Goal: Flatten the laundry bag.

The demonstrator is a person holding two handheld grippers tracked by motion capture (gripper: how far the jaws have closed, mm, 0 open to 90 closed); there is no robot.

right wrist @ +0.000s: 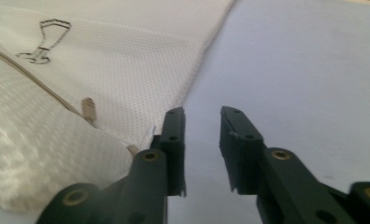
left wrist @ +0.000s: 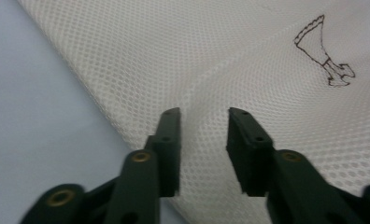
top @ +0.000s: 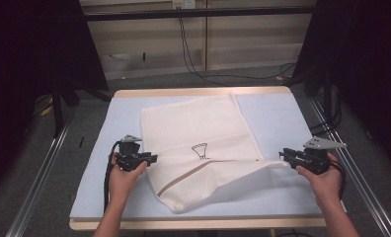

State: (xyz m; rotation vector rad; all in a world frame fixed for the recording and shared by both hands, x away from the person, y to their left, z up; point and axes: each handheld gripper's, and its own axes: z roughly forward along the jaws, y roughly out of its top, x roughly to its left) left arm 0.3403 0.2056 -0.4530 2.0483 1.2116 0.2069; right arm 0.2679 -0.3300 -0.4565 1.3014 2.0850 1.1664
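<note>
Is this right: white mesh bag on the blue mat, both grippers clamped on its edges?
Not quite. The mesh bag lies on the blue mat, but the left gripper and the right gripper are open, gripping nothing, as both gripper views show.

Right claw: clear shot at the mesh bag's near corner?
Probably yes. The right claw stands open beside the mesh bag corner, with bare table cover between the jaws and nothing blocking.
</note>
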